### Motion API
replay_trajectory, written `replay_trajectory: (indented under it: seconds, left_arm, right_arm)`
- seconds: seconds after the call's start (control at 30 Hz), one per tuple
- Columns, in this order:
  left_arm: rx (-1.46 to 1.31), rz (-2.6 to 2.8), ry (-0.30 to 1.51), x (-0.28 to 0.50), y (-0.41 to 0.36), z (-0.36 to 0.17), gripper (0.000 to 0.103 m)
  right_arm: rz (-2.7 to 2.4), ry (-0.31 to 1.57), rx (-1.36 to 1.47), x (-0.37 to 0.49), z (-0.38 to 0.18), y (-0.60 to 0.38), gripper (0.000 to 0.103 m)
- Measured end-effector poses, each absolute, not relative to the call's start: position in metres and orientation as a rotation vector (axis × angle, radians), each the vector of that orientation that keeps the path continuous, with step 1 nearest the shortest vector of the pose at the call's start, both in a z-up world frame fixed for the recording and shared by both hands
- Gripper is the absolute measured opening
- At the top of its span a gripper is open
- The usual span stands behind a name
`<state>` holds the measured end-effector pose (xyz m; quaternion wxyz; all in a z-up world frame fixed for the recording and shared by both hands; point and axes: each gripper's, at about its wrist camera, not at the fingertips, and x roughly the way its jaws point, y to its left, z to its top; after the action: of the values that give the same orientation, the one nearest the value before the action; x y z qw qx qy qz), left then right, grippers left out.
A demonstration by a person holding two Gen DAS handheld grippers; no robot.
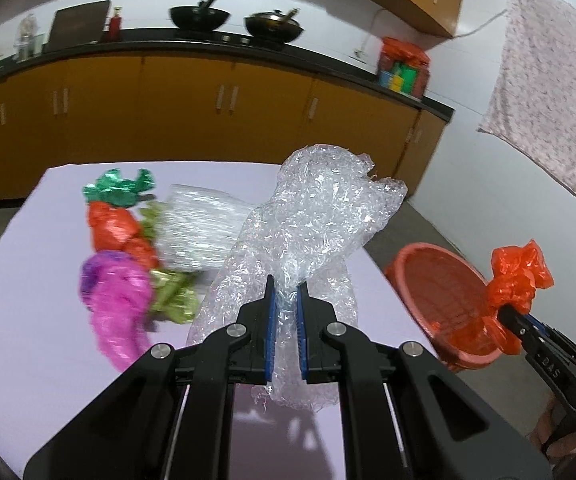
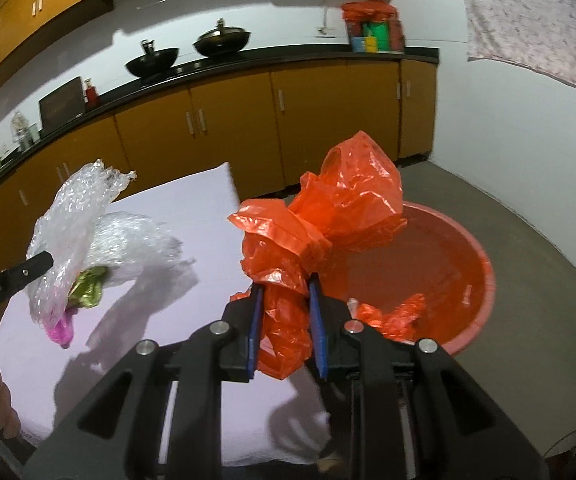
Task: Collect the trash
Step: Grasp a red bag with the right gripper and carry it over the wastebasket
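Currently, clear bubble wrap (image 1: 319,216) is clamped in the left claw (image 1: 286,300), lifted over the desk (image 1: 40,300) near its right edge. An orange bag (image 2: 327,232) is pinched in the right claw (image 2: 286,300), held past that edge above the red basin (image 2: 475,292) on the floor (image 2: 527,340), where another orange scrap (image 2: 399,316) lies. Coloured wrappers (image 1: 116,248) are left bunched at the desk's middle, with bare desk around them.

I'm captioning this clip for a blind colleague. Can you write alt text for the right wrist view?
The right tool is shut on a crumpled orange plastic bag, held near a red basin on the floor beside a white-covered table. At left, the left tool holds clear bubble wrap.
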<state>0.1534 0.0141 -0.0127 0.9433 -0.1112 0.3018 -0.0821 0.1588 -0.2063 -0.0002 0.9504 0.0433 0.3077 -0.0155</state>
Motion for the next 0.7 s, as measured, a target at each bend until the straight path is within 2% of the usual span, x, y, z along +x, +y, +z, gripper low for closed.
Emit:
replay_trajectory:
  seconds: [0.7]
  left_arm:
    - [-0.182, -0.281, 0.66, 0.165, -0.051, -0.021, 0.009]
  right_arm:
    - [-0.12, 0.624, 0.127, 0.153, -0.007, -0.245, 0.022]
